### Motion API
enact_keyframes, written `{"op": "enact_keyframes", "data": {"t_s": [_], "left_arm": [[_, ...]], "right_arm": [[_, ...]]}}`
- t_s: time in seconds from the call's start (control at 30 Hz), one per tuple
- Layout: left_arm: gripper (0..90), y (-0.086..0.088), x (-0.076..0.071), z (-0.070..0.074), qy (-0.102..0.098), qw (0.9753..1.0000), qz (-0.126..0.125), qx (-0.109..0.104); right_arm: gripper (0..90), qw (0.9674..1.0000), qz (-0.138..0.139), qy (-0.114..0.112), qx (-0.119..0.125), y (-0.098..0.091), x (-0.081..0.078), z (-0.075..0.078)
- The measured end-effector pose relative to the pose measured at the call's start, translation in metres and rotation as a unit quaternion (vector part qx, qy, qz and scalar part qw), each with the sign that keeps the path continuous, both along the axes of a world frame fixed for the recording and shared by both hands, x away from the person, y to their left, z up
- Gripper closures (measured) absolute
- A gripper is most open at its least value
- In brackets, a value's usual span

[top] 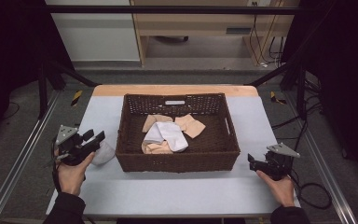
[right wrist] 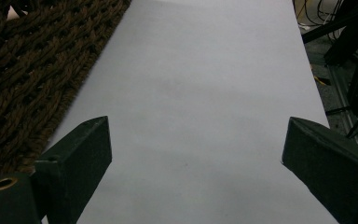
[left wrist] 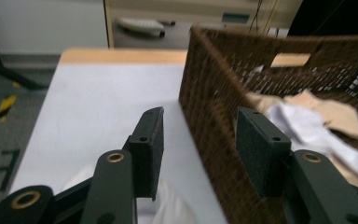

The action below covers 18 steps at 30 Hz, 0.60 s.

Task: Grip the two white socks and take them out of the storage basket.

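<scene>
Hovering mid-left, the left hand-held gripper (top: 94, 138) gapes above a white sock (top: 103, 154) beside the basket (top: 177, 161); lower squarely, pinch mid-fabric; right hand-held gripper (top: 251, 161) open, idle.

I'm looking past the table at a grey floor (top: 205, 74) running toward twelve o'clock, where a pale wooden cabinet (top: 205, 23) is standing beside a white panel (top: 93, 32). Black cables (top: 265, 42) are hanging at one o'clock; darkness is closing in at three and nine.
</scene>
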<state>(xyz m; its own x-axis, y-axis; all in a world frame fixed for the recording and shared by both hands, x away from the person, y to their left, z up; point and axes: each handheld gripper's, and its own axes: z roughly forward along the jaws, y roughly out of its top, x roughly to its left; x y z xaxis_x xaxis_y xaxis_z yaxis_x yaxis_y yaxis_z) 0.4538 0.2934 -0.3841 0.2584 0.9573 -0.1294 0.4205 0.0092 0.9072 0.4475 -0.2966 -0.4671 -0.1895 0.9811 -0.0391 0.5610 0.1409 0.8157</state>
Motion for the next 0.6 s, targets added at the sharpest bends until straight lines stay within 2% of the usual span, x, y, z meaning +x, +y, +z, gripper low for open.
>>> {"op": "enact_keyframes", "data": {"t_s": [0.03, 0.07, 0.13, 0.2, 0.27, 0.33, 0.43, 0.5, 0.6], "left_arm": [[51.8, -0.006, 0.0, 0.012, -0.013, 0.9999, -0.004, 0.004], [51.7, -0.006, 0.0, 0.012, -0.013, 0.9999, -0.004, 0.004], [51.6, -0.02, 0.005, 0.032, -0.033, 0.9994, -0.012, 0.009], [51.5, -0.025, 0.007, 0.037, -0.037, 0.9992, -0.015, 0.009], [51.6, -0.042, 0.013, 0.049, -0.048, 0.9985, -0.023, 0.013], [51.5, -0.048, 0.016, 0.052, -0.05, 0.9983, -0.026, 0.015], [51.1, -0.072, 0.027, 0.061, -0.061, 0.9972, -0.039, 0.019], [50.6, -0.079, 0.03, 0.063, -0.063, 0.997, -0.041, 0.02], [49.2, -0.099, 0.04, 0.067, -0.066, 0.9964, -0.049, 0.018]], "right_arm": [[8.3, 1.0, 0.0, 0.0, 0.0, 0.0, 0.0, 0.0], [8.3, 1.0, 0.0, 0.0, 0.0, 0.0, 0.0, 0.0], [8.3, 1.0, -0.001, -0.001, 0.002, 0.0, 0.0, 0.0], [8.3, 1.0, -0.001, -0.003, 0.002, -0.001, 0.0, 0.0], [8.3, 1.0, -0.002, -0.003, 0.004, -0.001, 0.0, 0.001], [8.3, 1.0, -0.002, -0.003, 0.004, -0.001, 0.0, 0.001], [8.3, 1.0, -0.002, -0.003, 0.004, -0.001, 0.001, 0.001], [8.3, 1.0, -0.003, -0.003, 0.005, -0.001, 0.001, 0.001], [8.3, 1.0, -0.003, -0.004, 0.006, -0.001, 0.0, 0.001]]}}
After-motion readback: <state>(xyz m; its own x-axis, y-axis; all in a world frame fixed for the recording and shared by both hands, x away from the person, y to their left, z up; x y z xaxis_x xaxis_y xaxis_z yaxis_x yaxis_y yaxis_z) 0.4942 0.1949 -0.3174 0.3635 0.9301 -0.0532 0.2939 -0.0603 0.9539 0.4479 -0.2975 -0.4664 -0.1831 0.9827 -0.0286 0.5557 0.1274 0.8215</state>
